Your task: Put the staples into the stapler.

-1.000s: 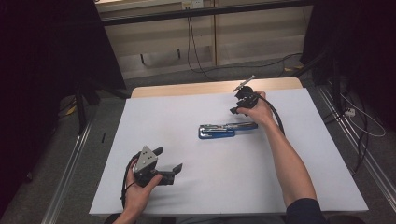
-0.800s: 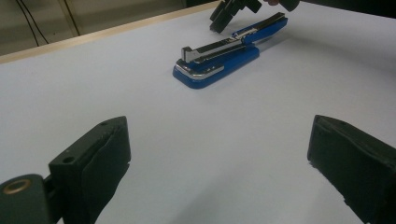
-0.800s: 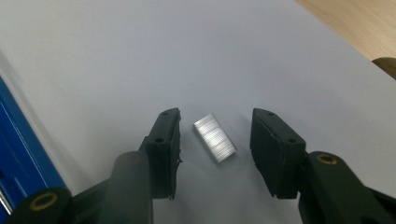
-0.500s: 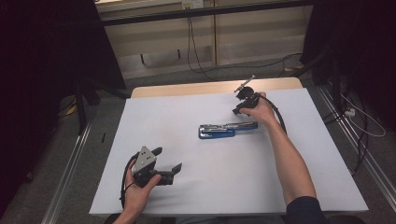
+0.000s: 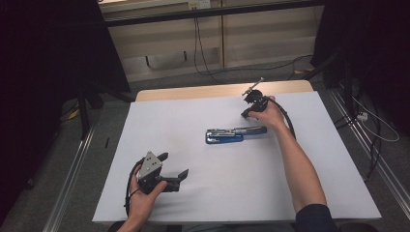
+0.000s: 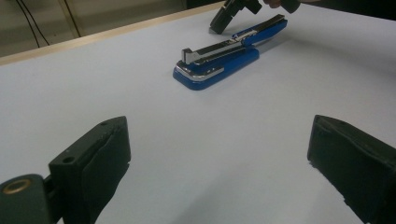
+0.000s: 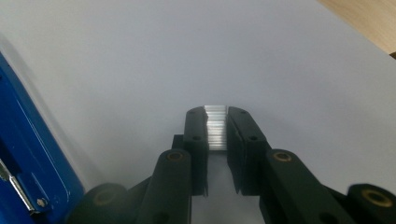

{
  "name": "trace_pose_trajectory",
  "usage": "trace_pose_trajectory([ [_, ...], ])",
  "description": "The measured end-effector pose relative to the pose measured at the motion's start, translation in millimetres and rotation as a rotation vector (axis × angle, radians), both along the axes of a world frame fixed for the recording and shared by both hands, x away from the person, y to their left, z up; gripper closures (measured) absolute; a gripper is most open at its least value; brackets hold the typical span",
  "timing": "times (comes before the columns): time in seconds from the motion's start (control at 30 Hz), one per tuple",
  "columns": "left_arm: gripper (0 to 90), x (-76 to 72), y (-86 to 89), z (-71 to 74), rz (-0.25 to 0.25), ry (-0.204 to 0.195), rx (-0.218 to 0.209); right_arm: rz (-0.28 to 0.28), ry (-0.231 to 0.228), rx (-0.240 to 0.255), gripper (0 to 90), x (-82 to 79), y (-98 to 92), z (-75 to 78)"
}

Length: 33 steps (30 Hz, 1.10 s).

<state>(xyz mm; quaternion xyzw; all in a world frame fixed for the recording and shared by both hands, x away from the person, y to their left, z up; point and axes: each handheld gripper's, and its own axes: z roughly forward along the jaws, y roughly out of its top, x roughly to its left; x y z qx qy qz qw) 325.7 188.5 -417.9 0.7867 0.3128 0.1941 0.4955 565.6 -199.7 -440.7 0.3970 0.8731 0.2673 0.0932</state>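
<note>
- The left gripper (image 5: 173, 166) is black, with a grey three-cornered plate (image 5: 149, 164) on top and a black cable (image 5: 128, 191) looping off its rear.
- Its two jaws are blocky and matte black with dull rubbery inner faces; a brass-coloured rivet (image 6: 16, 186) sits at one hinge.
- The right gripper (image 7: 216, 125) is black too, its linkage arms pinned with brass-toned rivets (image 7: 282, 157).
- A black cable (image 5: 289, 121) trails from it.
- The right arm wears a dark navy sleeve (image 5: 313, 218) at the upper arm.

White-topped desk (image 5: 232, 193) in the middle, its wooden far edge (image 5: 193, 92) showing. Grey floor (image 5: 58, 183) all round, metal rails (image 5: 72, 183) left and right. Pale wall panels (image 5: 159, 43) at the far side, cables (image 5: 203, 53) hanging down them. Black curtains (image 5: 43, 58) darken both sides.
</note>
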Motion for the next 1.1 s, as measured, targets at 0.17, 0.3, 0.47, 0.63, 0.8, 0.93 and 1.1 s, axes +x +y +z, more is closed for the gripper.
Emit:
trace_pose_trajectory([
  [0.17, 6.1, 0.3, -0.1, -0.4, -0.003, 0.004, 0.003, -0.003, 0.002, -0.008, 79.2, -0.5, 1.3, 0.8],
  [0.3, 6.1, 1.2, 0.5, -0.9, 0.001, 0.011, 0.004, -0.002, 0.002, -0.005, 79.2, -0.9, 1.0, 0.8],
  [0.47, 6.1, 2.1, -0.1, -1.6, -0.001, 0.011, 0.005, -0.008, 0.007, 0.008, 79.2, -2.3, 1.2, 1.1],
  [0.63, 6.1, 2.0, 0.5, -1.7, 0.006, 0.017, 0.003, -0.009, -0.007, 0.019, 79.2, -4.2, -0.9, 3.6],
  [0.8, 6.0, 3.2, 1.7, -2.0, 0.012, 0.021, 0.002, -0.007, -0.023, 0.026, 79.3, -8.9, -3.4, 6.4],
  [0.93, 6.0, 3.0, 2.0, -1.8, 0.013, 0.021, 0.0, 0.002, -0.027, 0.021, 79.3, -12.2, -4.3, 7.5],
  [1.1, 5.7, 3.1, 3.0, -1.6, 0.021, 0.02, 0.0, 0.0, -0.038, 0.034, 79.3, -15.6, -7.6, 9.6],
])
